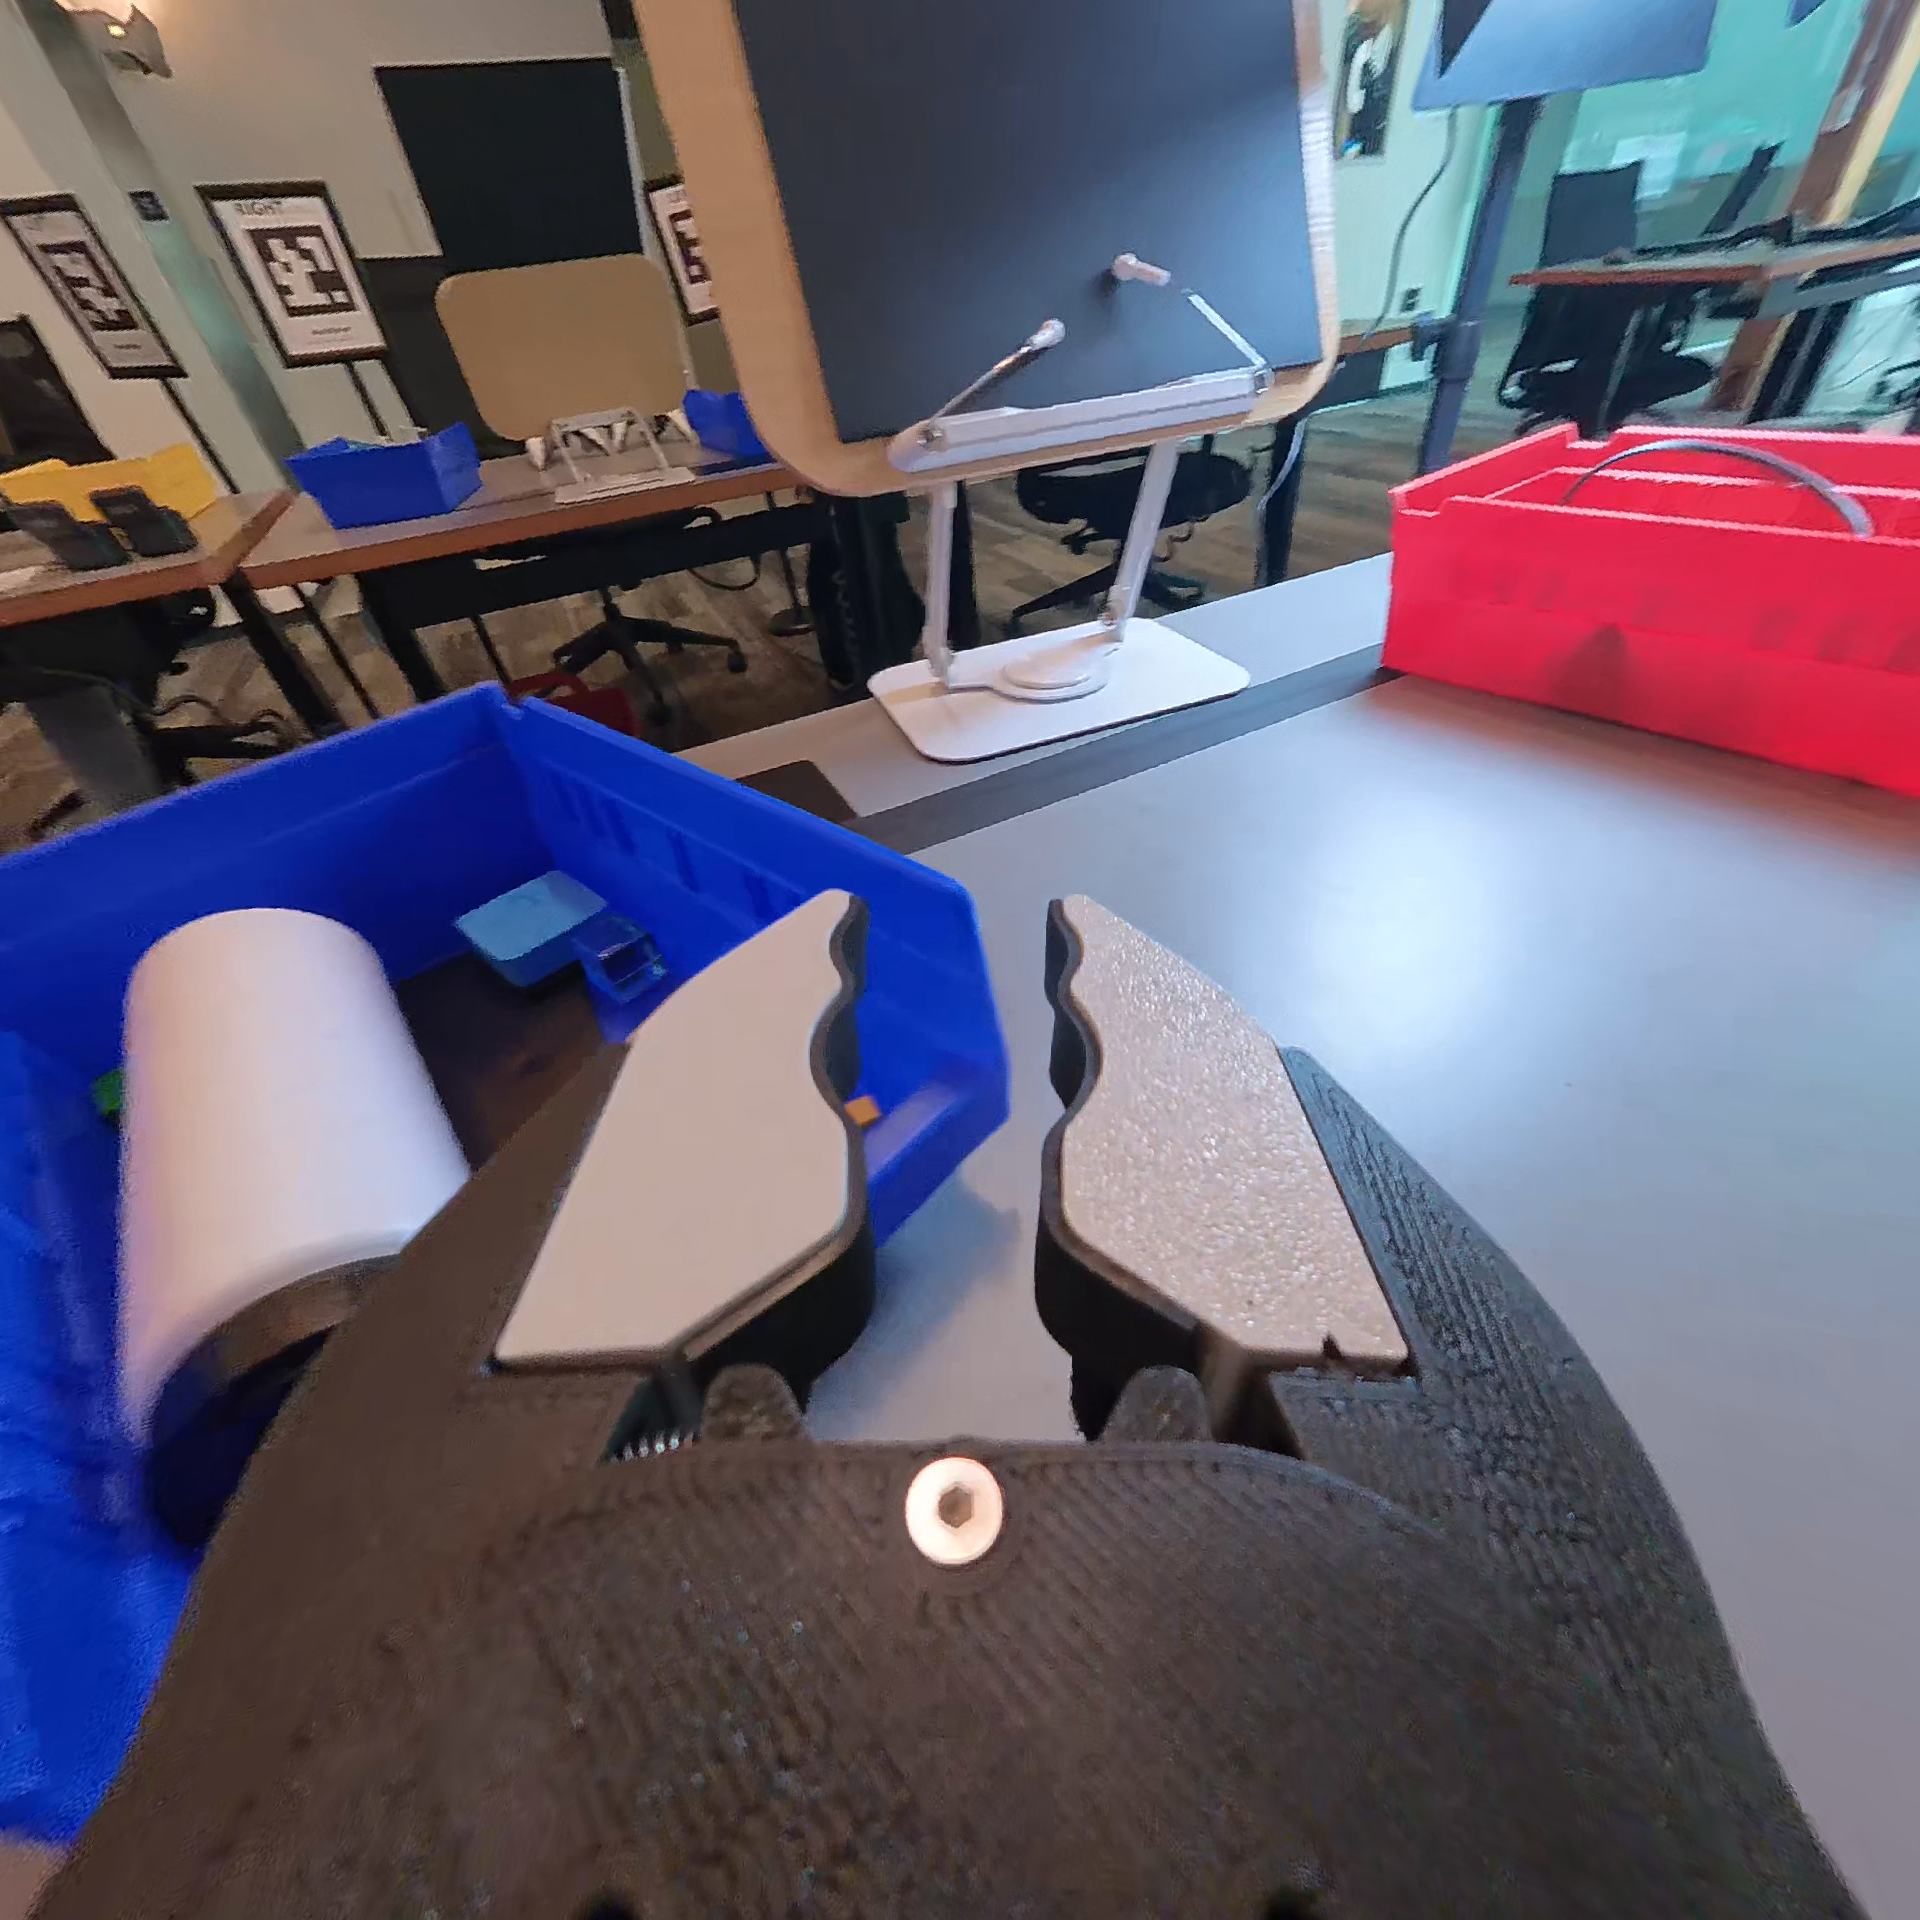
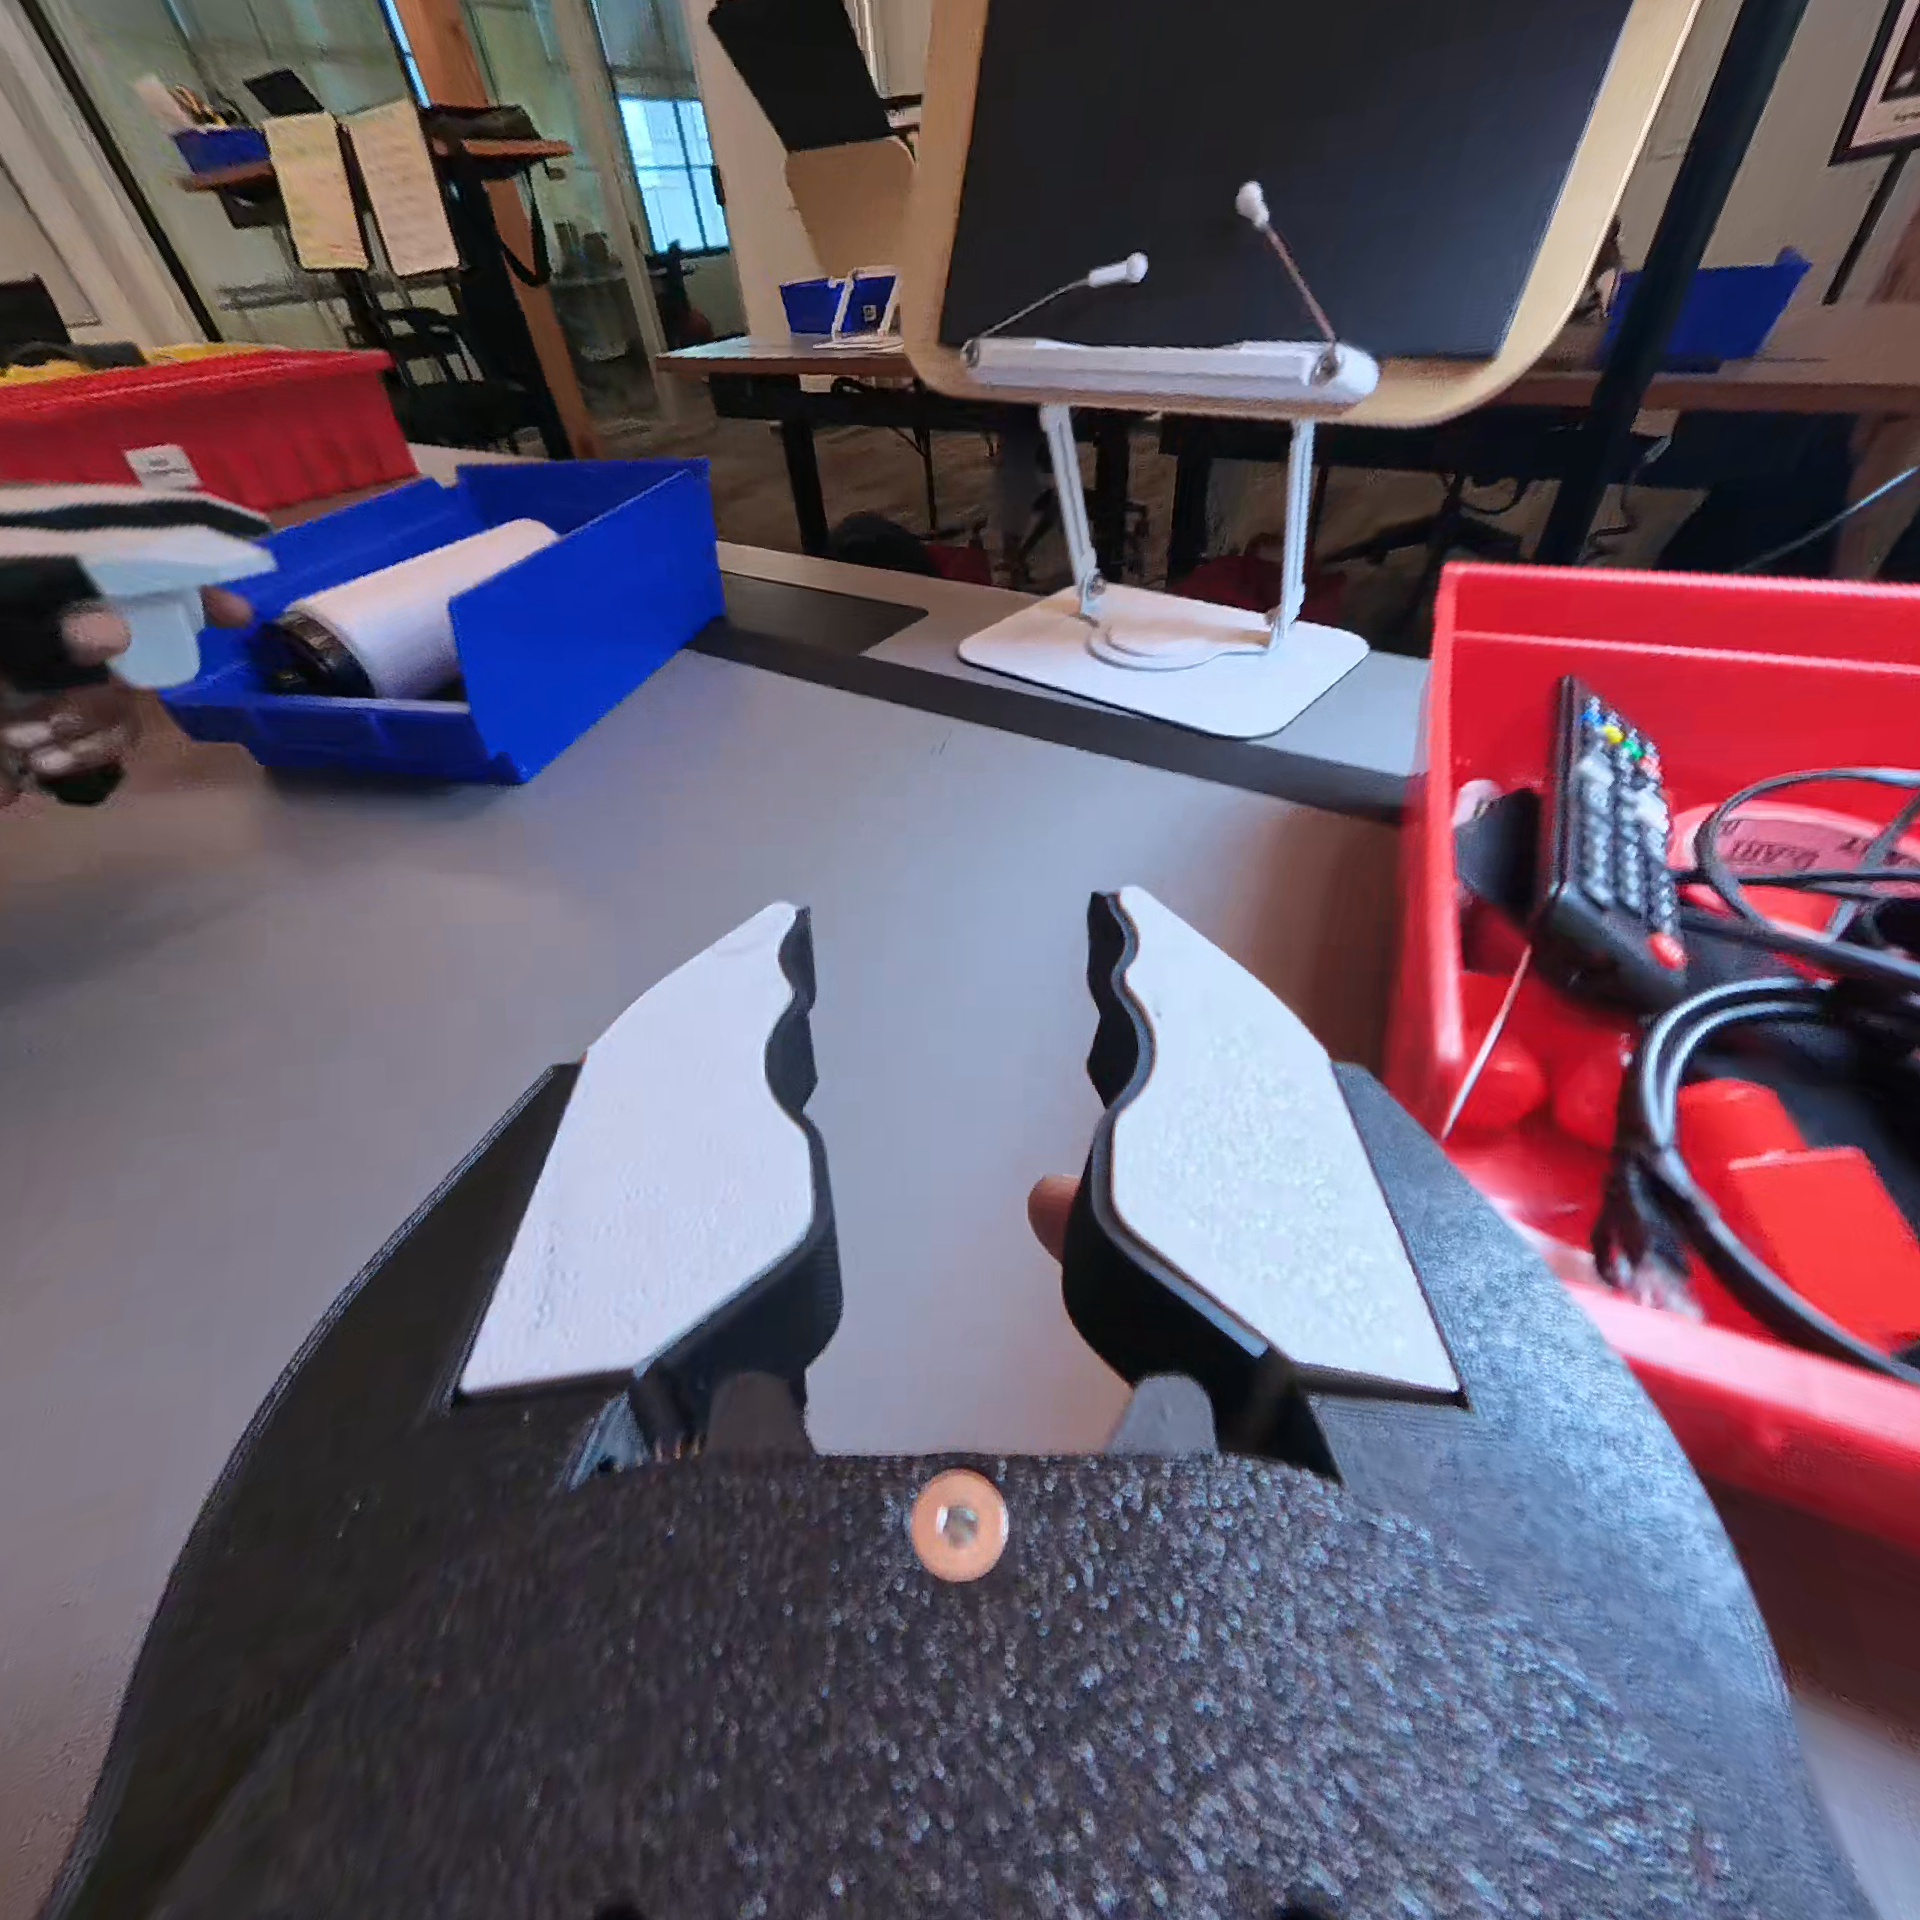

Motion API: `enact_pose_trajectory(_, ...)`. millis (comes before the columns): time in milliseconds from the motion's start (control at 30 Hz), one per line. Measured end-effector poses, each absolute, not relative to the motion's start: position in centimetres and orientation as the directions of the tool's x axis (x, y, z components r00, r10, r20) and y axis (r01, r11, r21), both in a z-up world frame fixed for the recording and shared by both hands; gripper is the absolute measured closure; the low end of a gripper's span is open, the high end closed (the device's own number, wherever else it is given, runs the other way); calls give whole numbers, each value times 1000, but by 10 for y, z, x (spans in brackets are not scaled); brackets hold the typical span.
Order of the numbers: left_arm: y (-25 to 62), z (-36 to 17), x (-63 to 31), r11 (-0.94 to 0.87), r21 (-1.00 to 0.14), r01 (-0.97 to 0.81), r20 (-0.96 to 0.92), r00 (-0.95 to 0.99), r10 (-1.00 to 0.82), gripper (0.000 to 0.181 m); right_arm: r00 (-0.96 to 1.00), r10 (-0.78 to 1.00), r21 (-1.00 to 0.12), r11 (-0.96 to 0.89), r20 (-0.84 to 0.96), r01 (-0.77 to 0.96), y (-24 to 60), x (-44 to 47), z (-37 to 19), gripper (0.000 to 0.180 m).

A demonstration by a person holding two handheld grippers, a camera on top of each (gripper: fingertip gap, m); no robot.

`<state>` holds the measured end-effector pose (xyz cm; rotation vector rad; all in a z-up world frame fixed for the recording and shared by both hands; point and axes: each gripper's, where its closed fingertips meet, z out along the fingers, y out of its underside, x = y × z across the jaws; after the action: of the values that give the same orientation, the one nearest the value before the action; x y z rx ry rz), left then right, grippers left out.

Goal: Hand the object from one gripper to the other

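Two bins sit on the grey counter (image 2: 831, 831), one blue and one red, well apart. The blue bin (image 1: 727, 831) lies to the left and holds a white cylinder (image 1: 281, 1091) lying on its side with a dark end cap, along with a light blue flat piece (image 1: 530, 930), a small blue block (image 1: 623, 961), a bit of green at the cylinder's far side and a small orange piece near the front wall. In the right wrist view the same blue bin (image 2: 582, 623) shows the white cylinder (image 2: 416, 613) reaching almost from end to end. The red bin (image 2: 1444, 935) at the right holds a black remote control (image 2: 1610, 831) with coloured buttons, coiled black cables (image 2: 1714, 1091), red blocks and a round red item. The left gripper (image 1: 956, 935) hovers at the blue bin's near corner, its jaws parted by a moderate gap with nothing between them. The right gripper (image 2: 951, 925) hangs above bare counter beside the red bin, its jaws likewise apart and empty; a fingertip shows beneath its right finger. Which item is the object to be handed over cannot be told, as neither gripper holds anything. Between the bins at the back of the counter stands a white stand (image 2: 1164, 644) bearing a dark panel with a pale rim.
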<state>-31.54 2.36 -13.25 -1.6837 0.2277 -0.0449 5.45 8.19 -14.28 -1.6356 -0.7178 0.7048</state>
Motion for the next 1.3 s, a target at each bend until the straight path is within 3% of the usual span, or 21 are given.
enact_pose_trajectory(333, 27, -94, -424, -395, -900, -183, -188, 982, -26, 134, 549, 834, -993, -102, -55, 54, 63, 38, -152, 132)
enact_pose_trajectory(533, 56, -122, -468, -696, -689, -203, -218, 974, -68, 130, 500, 864, -988, -127, -65, 92, 50, 28, -171, 132)
enact_pose_trajectory(667, 74, -156, -469, -842, -529, -109, -109, 992, -61, 124, 490, 869, -989, -121, -61, 91, 49, 25, -169, 132)
enact_pose_trajectory(900, 95, -190, -499, -956, -291, 43, -167, 981, 95, 116, 469, 883, -986, -99, -24, 135, 42, 20, -178, 134)
enact_pose_trajectory(1033, 89, -216, -507, -988, -139, 69, -216, 972, 98, 111, 459, 887, -984, -30, 54, 174, 40, 19, -177, 135)
enact_pose_trajectory(1300, 86, -243, -510, -998, -16, 60, -326, 943, 62, 87, 451, 885, -984, 42, 118, 176, 35, 24, -167, 139)
